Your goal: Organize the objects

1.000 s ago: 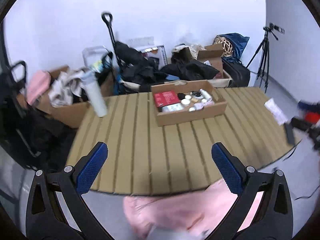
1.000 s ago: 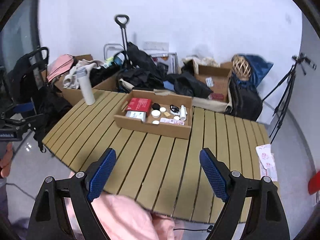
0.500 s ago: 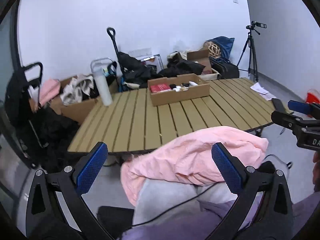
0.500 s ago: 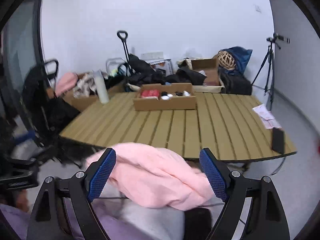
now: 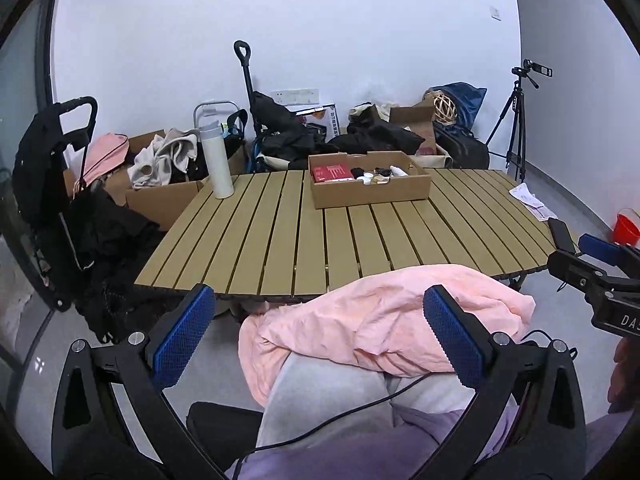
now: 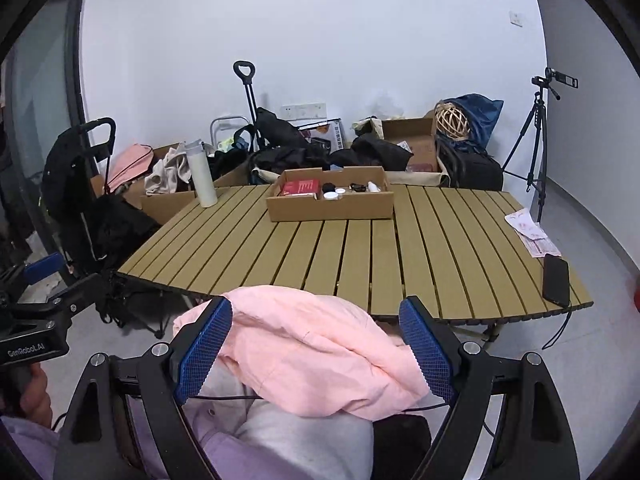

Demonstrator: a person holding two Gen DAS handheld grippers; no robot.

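A pink cloth [image 5: 384, 320] lies crumpled on the person's lap, just off the near edge of the slatted wooden table [image 5: 280, 232]. My left gripper [image 5: 319, 300] hangs open over the cloth's left part, its blue pads [image 5: 184, 336] wide apart and not pressing on it. My right gripper [image 6: 316, 308] is open too, its pads [image 6: 428, 356] either side of the pink cloth [image 6: 312, 352] without gripping it. A cardboard tray [image 6: 332, 204] at the table's far side holds a red box, small jars and a bottle. Each gripper also shows in the other's view: the right gripper [image 5: 588, 256], the left gripper [image 6: 60, 280].
A white flask [image 5: 216, 160] stands at the table's far left corner. A black phone [image 6: 556, 280] and papers [image 6: 530, 232] lie near the right edge. Boxes, bags, dark clothes and a folding trolley crowd the floor behind. A tripod [image 6: 536, 140] stands at the right wall.
Both grippers have drawn back from over the table and sunk toward the person's lap. The pink cloth, earlier at the bottom edge, now lies between the fingers. Both stay open.
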